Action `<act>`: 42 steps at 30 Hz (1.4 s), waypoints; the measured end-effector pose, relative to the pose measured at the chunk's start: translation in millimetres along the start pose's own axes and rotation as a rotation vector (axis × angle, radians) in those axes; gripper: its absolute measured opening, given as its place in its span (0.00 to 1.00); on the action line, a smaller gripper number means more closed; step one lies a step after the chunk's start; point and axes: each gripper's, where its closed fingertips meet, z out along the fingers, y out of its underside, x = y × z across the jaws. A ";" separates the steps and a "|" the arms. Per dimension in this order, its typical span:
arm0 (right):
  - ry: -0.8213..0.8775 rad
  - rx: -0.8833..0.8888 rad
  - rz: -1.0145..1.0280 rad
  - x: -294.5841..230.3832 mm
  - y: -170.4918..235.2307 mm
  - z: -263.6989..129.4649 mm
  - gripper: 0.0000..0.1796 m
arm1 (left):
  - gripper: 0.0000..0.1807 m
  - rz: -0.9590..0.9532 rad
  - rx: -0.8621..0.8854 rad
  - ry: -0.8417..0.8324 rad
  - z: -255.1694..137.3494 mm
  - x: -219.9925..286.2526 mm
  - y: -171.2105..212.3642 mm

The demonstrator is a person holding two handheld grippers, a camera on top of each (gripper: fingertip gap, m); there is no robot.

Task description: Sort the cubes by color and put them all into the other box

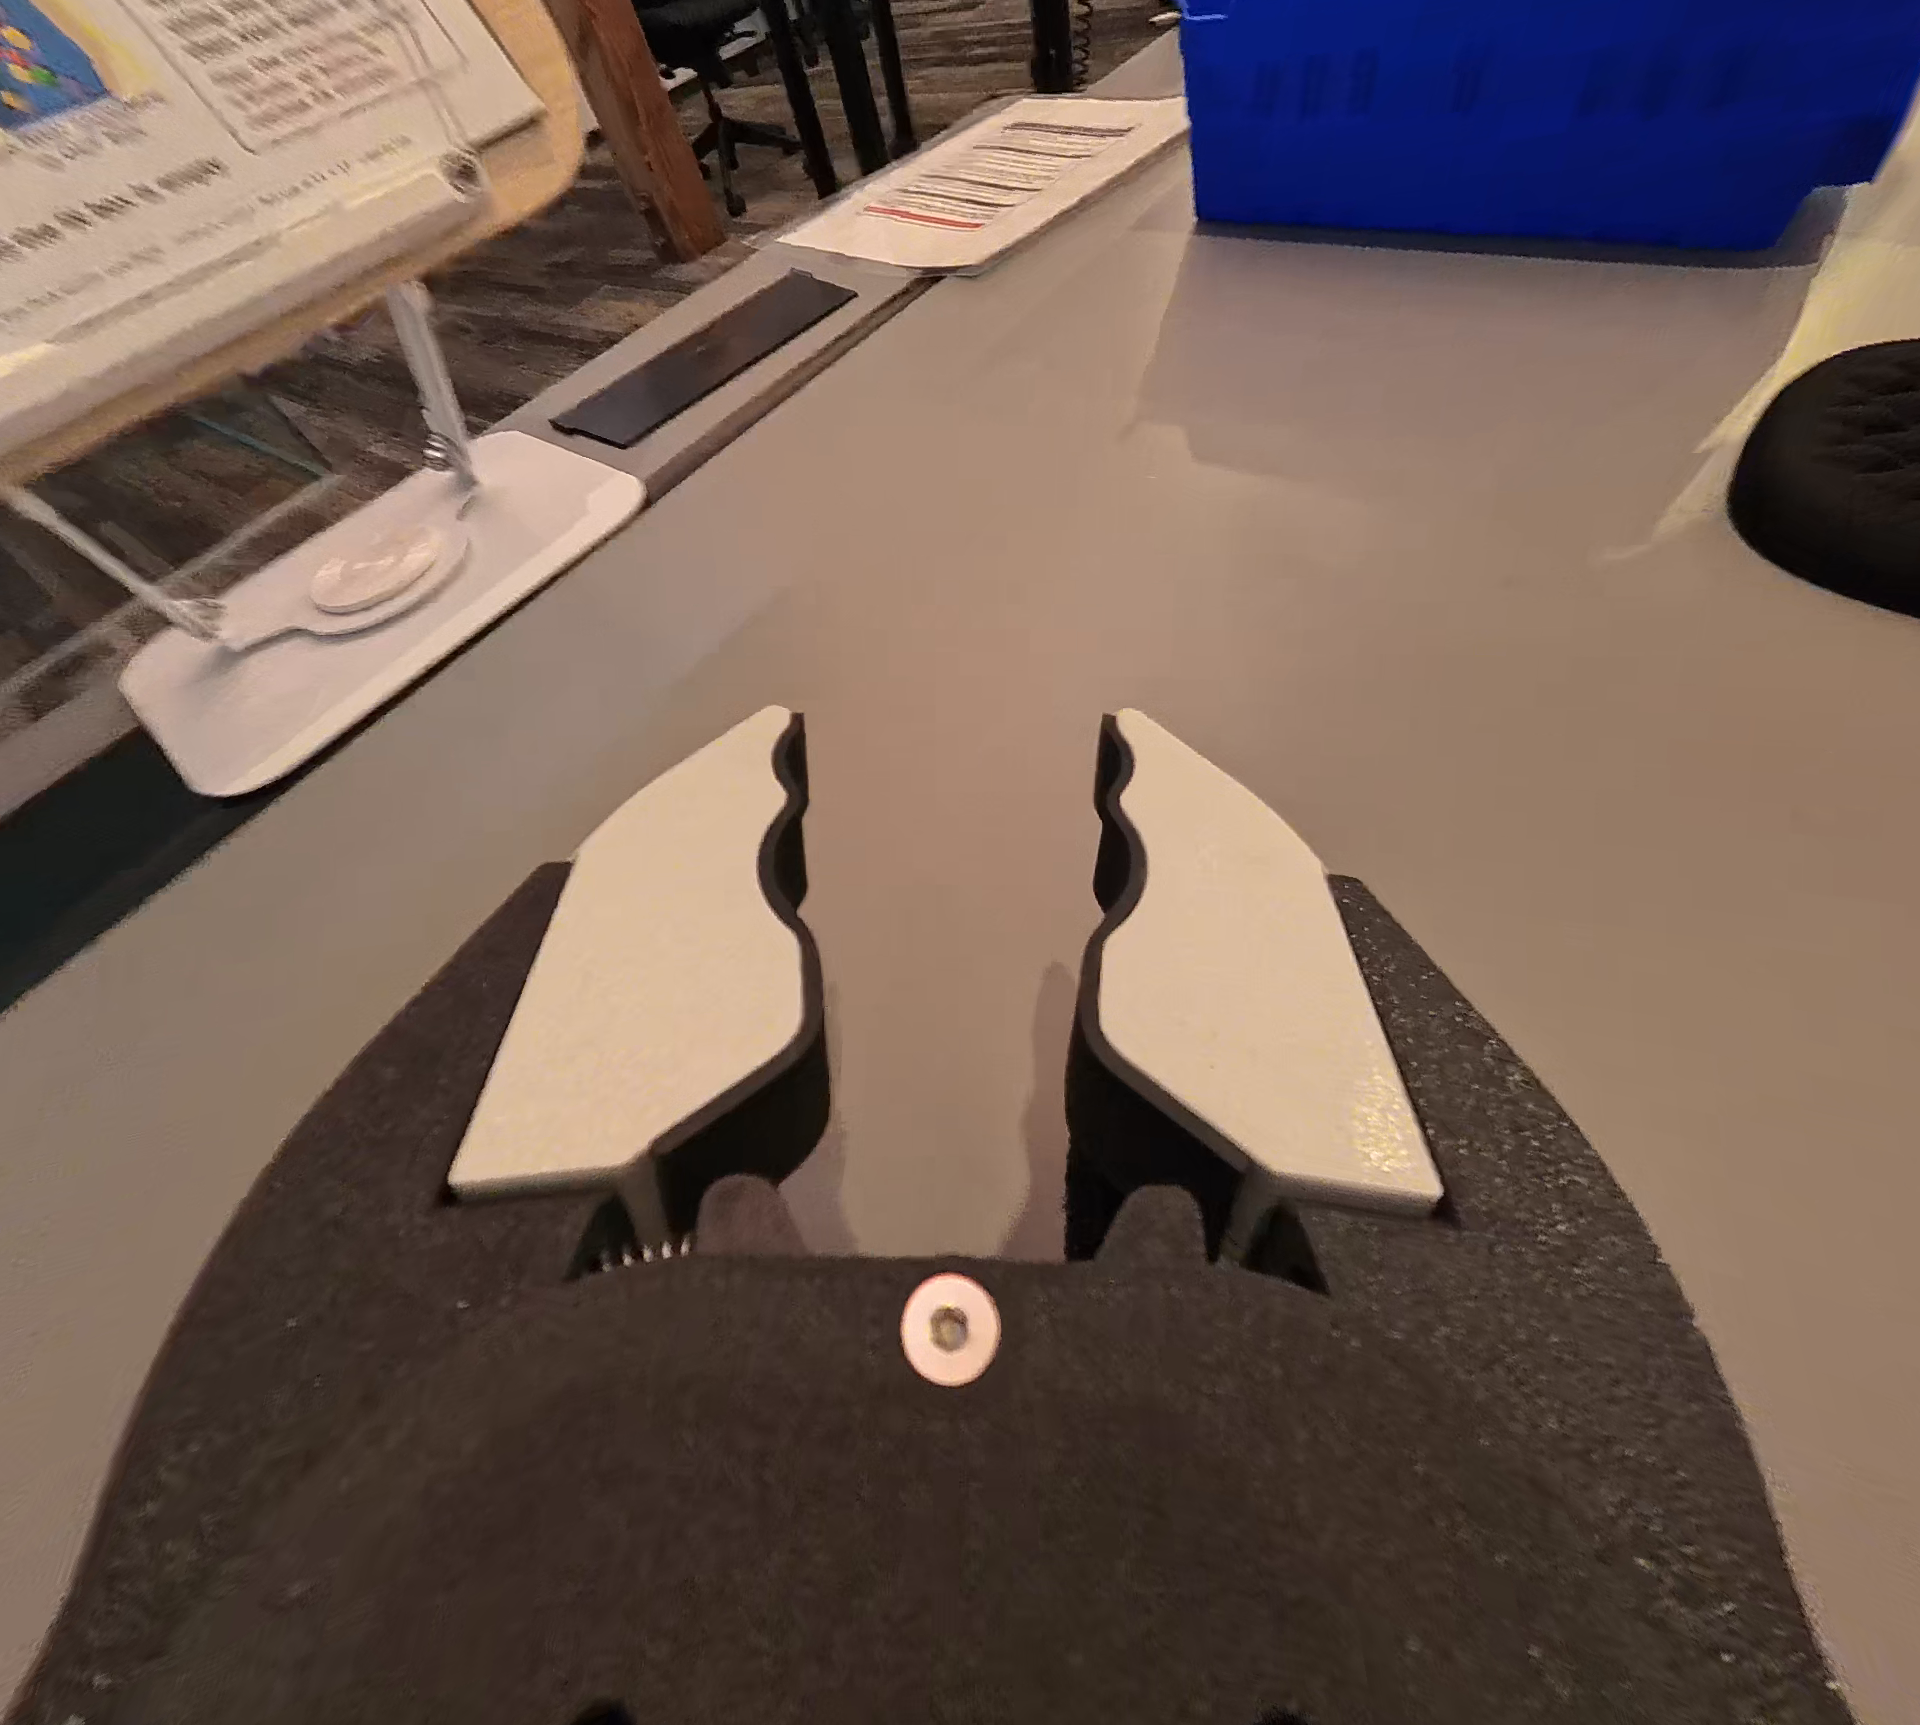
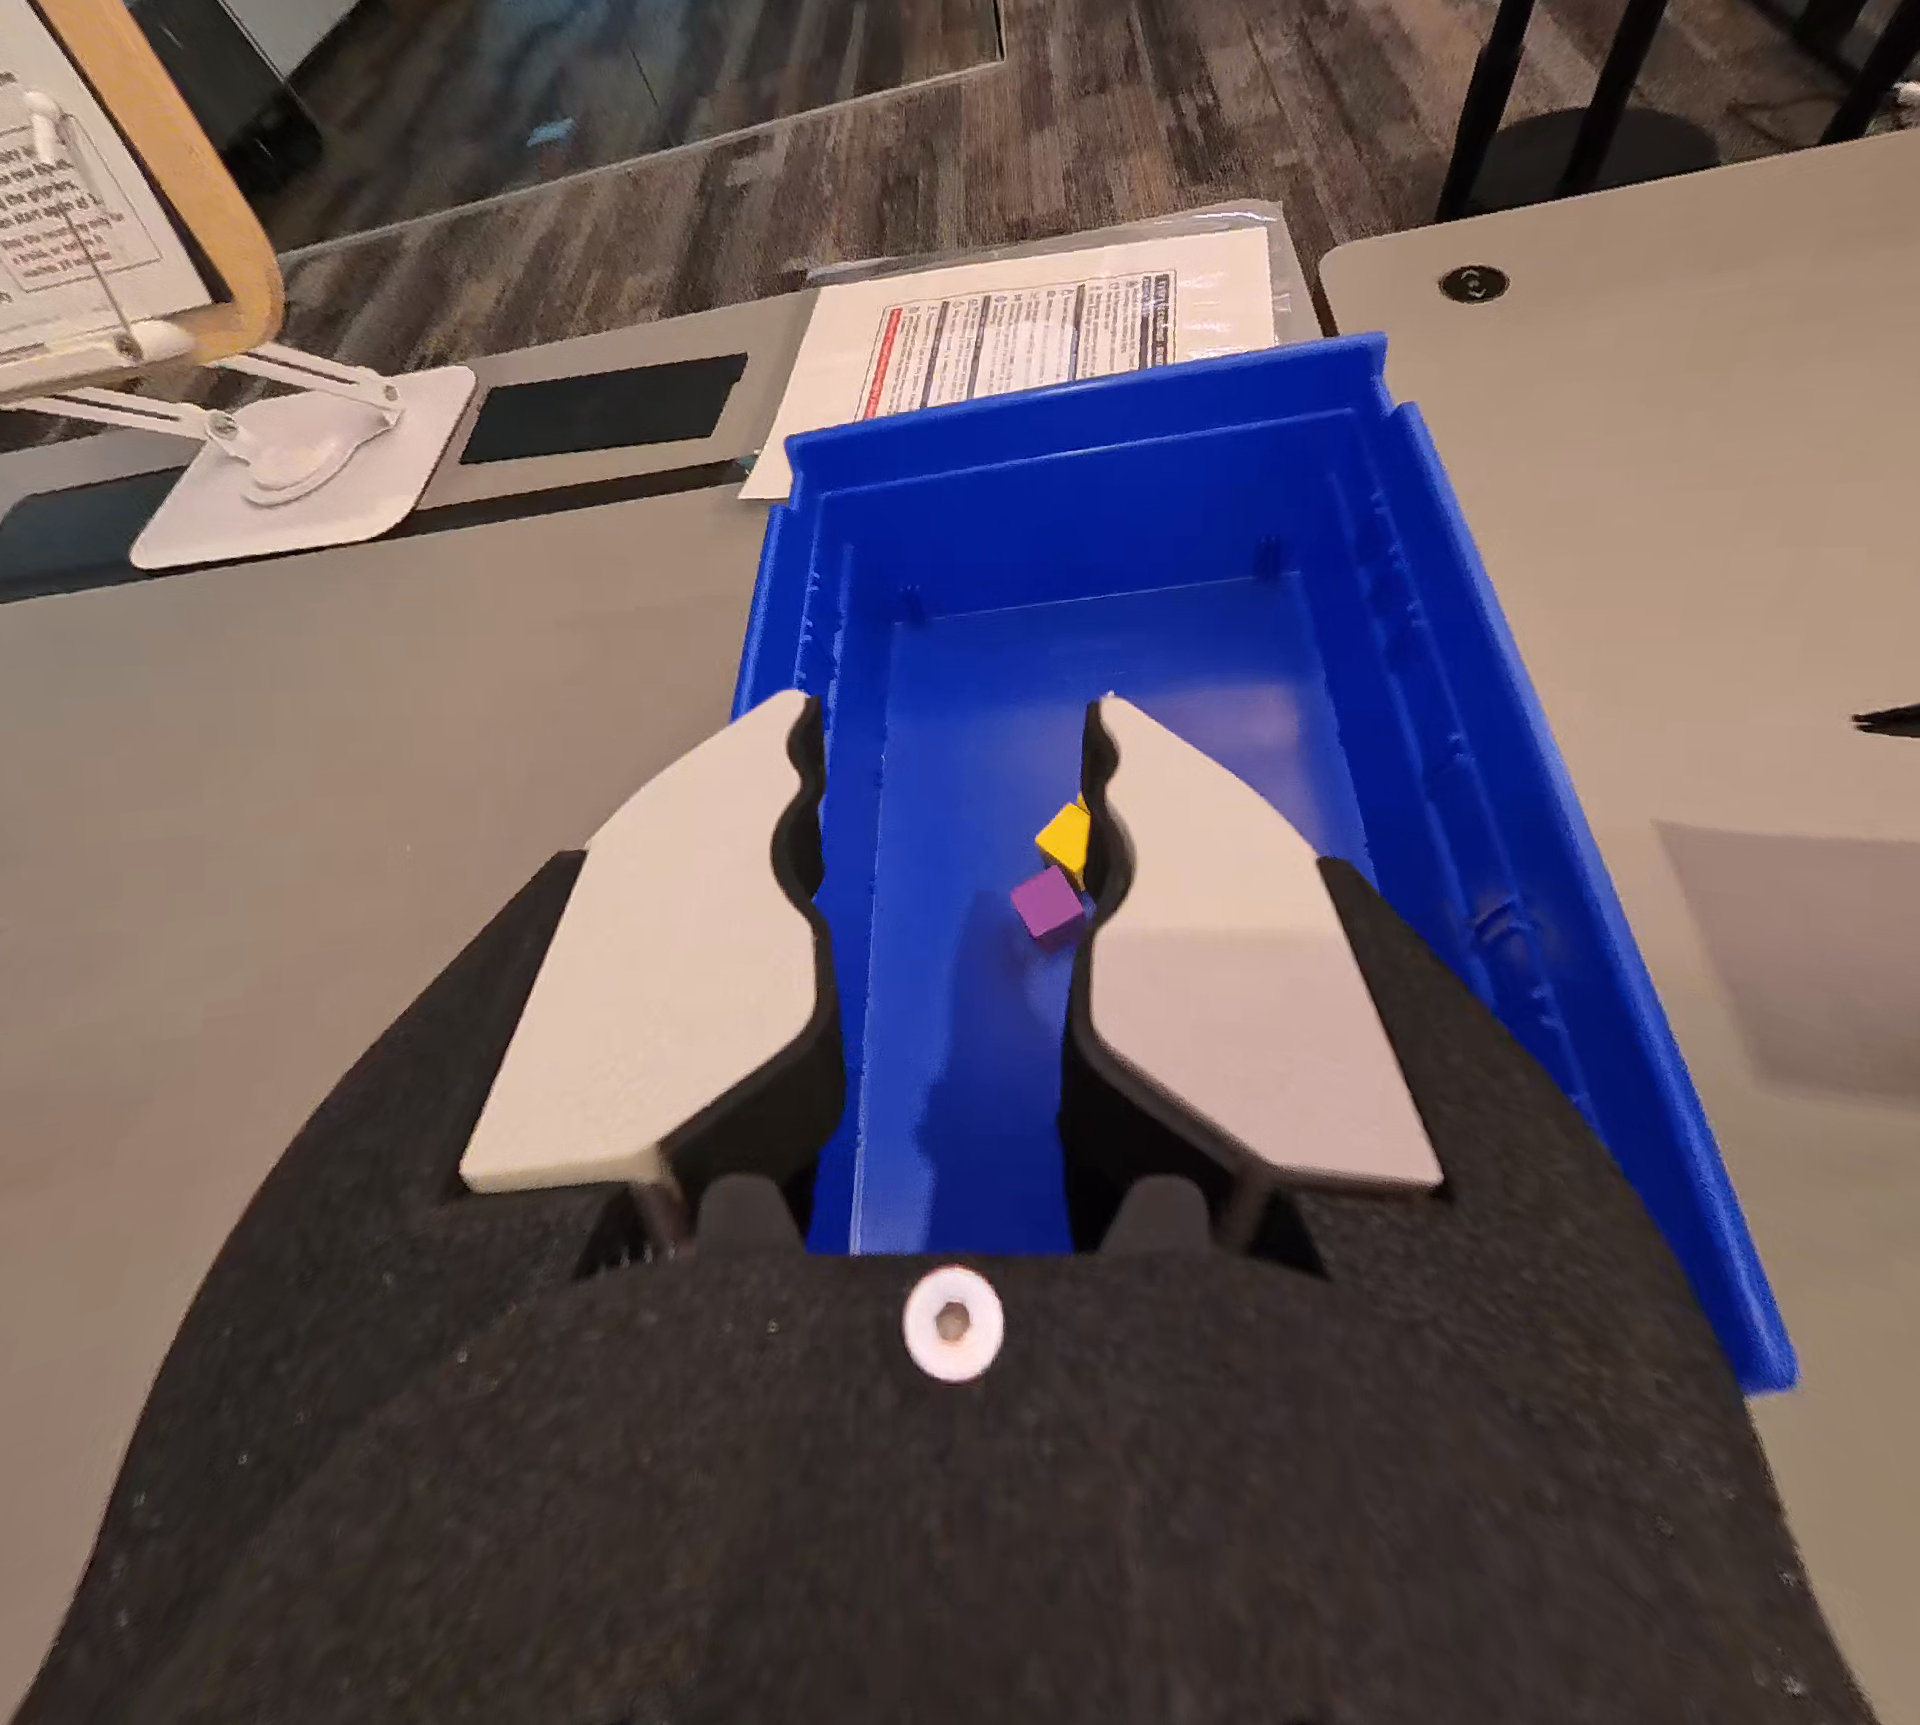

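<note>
Grey laminate tabletop (image 1: 1039,480) is basically all my left gripper (image 1: 951,719) has under it right now. Its fingers are spread fairly wide with nothing between them, hovering low over bare surface. Off to my far left there's a white metal document stand (image 1: 343,605) propping up a printed instruction sheet, then a flat black rectangular strip (image 1: 707,356) set along the tabletop edge, then a laminated white paper sheet (image 1: 997,179) lying flat. Further right sits the blue plastic bin (image 1: 1507,137), well apart from that gripper, and I can't see inside it from this low angle.

Over on the right wrist view it's more interesting. My right gripper (image 2: 951,704) is above the same blue bin (image 2: 1475,740), looking down into it, fingers also spread wide and holding nothing. On the bin floor there's a small purple wooden cube (image 2: 1047,908) and, just behind it and touching or nearly so, a small yellow cube (image 2: 1065,834). Both sit close beside the right finger, which partly hides the yellow one. A second grey tabletop (image 2: 1662,345) butts up on the far right.
</note>
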 end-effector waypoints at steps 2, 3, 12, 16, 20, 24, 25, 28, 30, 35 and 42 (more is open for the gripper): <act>0.020 -0.014 -0.022 0.6 2.0 -4.3 0.26 | 0.30 0.037 0.031 -0.085 -15.3 -19.6 -16.6; 0.025 -0.021 -0.030 0.2 2.9 -5.7 0.26 | 0.30 0.046 0.049 -0.136 -27.6 -32.5 -27.9; -0.021 -0.073 -0.118 -21.0 0.7 7.8 0.26 | 0.19 0.229 -0.498 -0.741 -229.8 -212.3 3.8; 0.005 -0.068 -0.234 -30.2 -9.8 16.1 0.24 | 0.16 0.220 -1.082 -0.446 -300.8 -237.9 112.6; -0.009 -0.054 -0.277 -45.9 -20.4 17.6 0.24 | 0.08 0.157 -1.411 -0.267 -355.3 -248.0 184.9; -0.015 -0.093 -0.321 -56.7 -15.6 21.8 0.24 | 0.14 -0.060 -1.561 -0.184 -369.8 -242.3 216.6; -0.014 -0.110 -0.328 -57.9 -12.9 23.4 0.24 | 0.12 -0.086 -1.591 -0.176 -371.7 -242.9 222.1; -0.012 -0.153 -0.346 -60.3 -6.0 27.5 0.24 | 0.15 -0.224 -1.704 -0.145 -382.0 -235.8 236.2; -0.010 -0.173 -0.353 -61.5 -3.4 29.4 0.24 | 0.18 -0.299 -1.764 -0.146 -389.7 -231.3 241.6; -0.015 -0.198 -0.377 -67.2 -2.1 32.3 0.24 | 0.20 -0.439 -1.776 -0.213 -393.4 -228.2 248.0; -0.030 -0.230 -0.417 -76.9 -1.4 37.9 0.24 | 0.18 -0.592 -1.835 -0.332 -398.4 -224.9 256.7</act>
